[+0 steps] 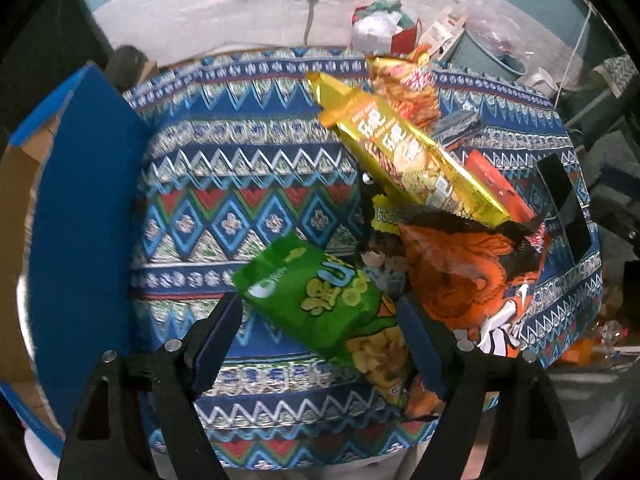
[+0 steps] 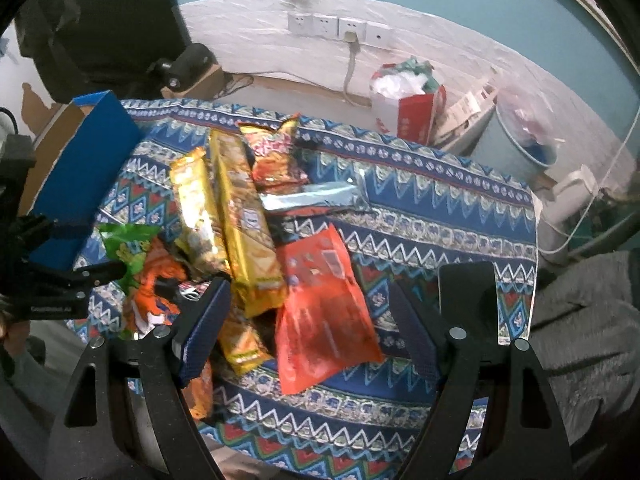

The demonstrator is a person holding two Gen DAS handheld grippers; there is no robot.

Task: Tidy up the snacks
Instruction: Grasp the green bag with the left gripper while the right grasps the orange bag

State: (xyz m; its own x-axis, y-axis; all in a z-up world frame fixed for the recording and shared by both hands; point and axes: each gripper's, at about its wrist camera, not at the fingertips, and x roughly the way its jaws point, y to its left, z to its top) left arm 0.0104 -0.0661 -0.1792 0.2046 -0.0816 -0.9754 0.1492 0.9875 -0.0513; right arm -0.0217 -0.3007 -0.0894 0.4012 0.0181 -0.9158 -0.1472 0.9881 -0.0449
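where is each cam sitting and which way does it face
Left wrist: on the left gripper, facing the wall over the table; open fingers straddle the green bag, blue box to the left.
Right wrist: on the right gripper, same heading; open fingers over the red pouch.
Shared: green bag, box, gold packs, wall sockets.

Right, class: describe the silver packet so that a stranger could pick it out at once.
Start at the patterned cloth covering the table and find the pile of snacks on it. At the pile's far right edge lies the silver packet, stretched sideways. It is the only shiny grey wrapper; its neighbours are yellow, orange, red or green.
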